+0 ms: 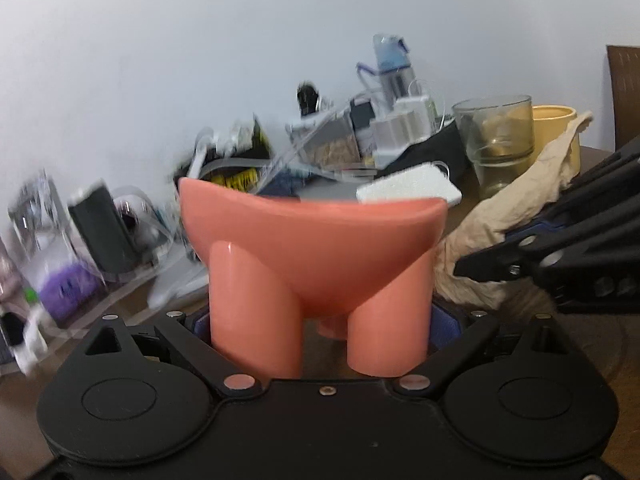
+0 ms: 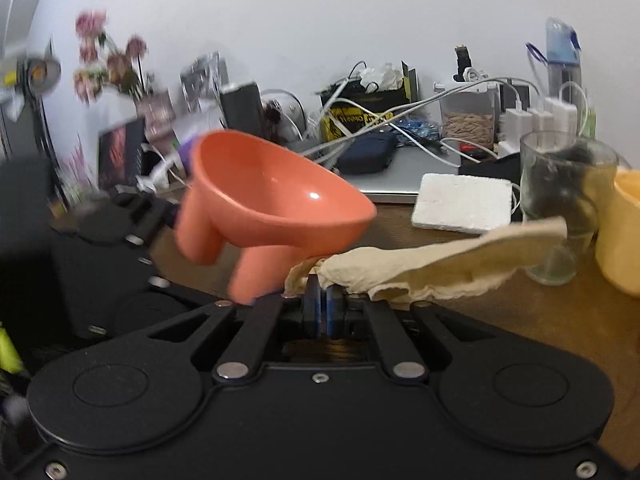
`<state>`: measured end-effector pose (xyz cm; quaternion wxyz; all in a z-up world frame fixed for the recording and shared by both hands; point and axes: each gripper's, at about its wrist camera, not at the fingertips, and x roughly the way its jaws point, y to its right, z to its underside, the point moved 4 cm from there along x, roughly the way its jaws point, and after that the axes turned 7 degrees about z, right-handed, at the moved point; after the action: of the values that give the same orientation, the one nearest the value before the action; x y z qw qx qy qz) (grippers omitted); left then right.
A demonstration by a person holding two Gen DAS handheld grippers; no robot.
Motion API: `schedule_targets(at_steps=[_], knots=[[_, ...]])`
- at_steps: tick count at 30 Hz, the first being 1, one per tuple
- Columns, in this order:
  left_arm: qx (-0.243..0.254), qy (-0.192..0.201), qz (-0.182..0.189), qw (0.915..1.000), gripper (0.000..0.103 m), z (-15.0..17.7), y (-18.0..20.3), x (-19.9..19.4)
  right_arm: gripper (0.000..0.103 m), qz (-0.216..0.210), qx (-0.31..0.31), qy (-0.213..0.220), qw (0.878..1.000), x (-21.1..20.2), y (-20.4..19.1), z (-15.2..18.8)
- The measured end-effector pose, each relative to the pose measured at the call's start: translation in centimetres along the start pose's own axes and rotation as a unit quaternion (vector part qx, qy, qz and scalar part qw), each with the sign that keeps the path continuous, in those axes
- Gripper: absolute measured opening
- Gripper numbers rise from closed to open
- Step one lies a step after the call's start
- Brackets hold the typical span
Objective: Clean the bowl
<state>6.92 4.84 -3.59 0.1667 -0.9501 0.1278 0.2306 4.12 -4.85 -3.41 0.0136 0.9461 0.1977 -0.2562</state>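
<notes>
Jaws on the left gripper are clamping a salmon-pink bowl by its stubby legs, the blue pads pressing against the outer sides of two of the legs, while the jaws on the right gripper are standing fully closed on a crumpled beige cloth. In the left wrist view the bowl is sitting upright between the fingers, its rim facing away toward the clutter at the back. In the right wrist view the same bowl is hanging off the tabletop, tilting so that its glossy inside is showing, with the left gripper holding it from the left side. The cloth is trailing out to the right from the closed pads, its far end flapping in front of a clear drinking glass. The cloth is lying just beside the bowl's lower edge; whether the two are touching is hard to tell. A white sponge is resting on the tabletop behind the cloth, near the glass, and a yellow container is standing just right of the glass. Farther back, white cables, chargers, a dark pouch and a clear jar are crowding along the wall, much of it blurring.
</notes>
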Motion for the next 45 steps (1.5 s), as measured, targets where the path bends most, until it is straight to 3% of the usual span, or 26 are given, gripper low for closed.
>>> schedule_targets(at_steps=[2, 5, 10, 14, 15, 17, 19, 26, 37, 45], knots=[[-0.030, -0.020, 0.006, 0.9993, 0.095, -0.1, 0.0, 1.3, 0.005, -0.006, -0.021, 0.000, 1.000, 1.0, -0.1, 0.1], [-0.036, -0.037, 0.002, 0.9987, 0.095, 0.0, -0.1, 2.0, 0.005, -0.019, -0.020, -0.007, 1.000, 2.2, 0.0, 0.4], [-0.042, -0.073, 0.007, 0.9964, 0.097, 0.3, 0.2, 3.5, 0.005, 0.008, -0.057, -0.011, 0.998, 3.3, -0.3, 1.0], [-0.073, -0.087, 0.014, 0.9934, 0.101, 0.7, -0.6, 3.8, 0.007, 0.016, -0.045, -0.019, 0.999, 4.0, 0.6, 0.6], [-0.088, -0.092, 0.017, 0.9918, 0.103, 0.9, -0.9, 4.0, 0.010, 0.020, -0.040, -0.023, 0.999, 4.3, 0.9, 0.5], [-0.114, -0.100, 0.022, 0.9881, 0.103, 1.4, -1.6, 4.1, 0.045, 0.037, -0.032, -0.038, 0.998, 4.9, 1.5, 0.4], [-0.132, -0.104, 0.024, 0.9855, 0.103, 2.0, -2.1, 4.0, 0.060, 0.046, -0.025, -0.048, 0.997, 5.4, 1.9, 0.3], [-0.167, -0.100, 0.005, 0.9809, 0.103, 2.8, -1.7, 2.7, 0.073, 0.056, -0.017, -0.051, 0.997, 5.2, 2.2, 0.4], [-0.156, -0.094, -0.008, 0.9833, 0.103, 4.9, -0.6, -3.8, 0.081, 0.080, -0.009, -0.080, 0.994, 2.6, 2.4, 2.0], [-0.183, -0.095, -0.028, 0.9781, 0.103, 6.1, 0.3, -6.6, 0.082, 0.094, -0.004, -0.059, 0.994, -1.5, 2.2, 3.8]])
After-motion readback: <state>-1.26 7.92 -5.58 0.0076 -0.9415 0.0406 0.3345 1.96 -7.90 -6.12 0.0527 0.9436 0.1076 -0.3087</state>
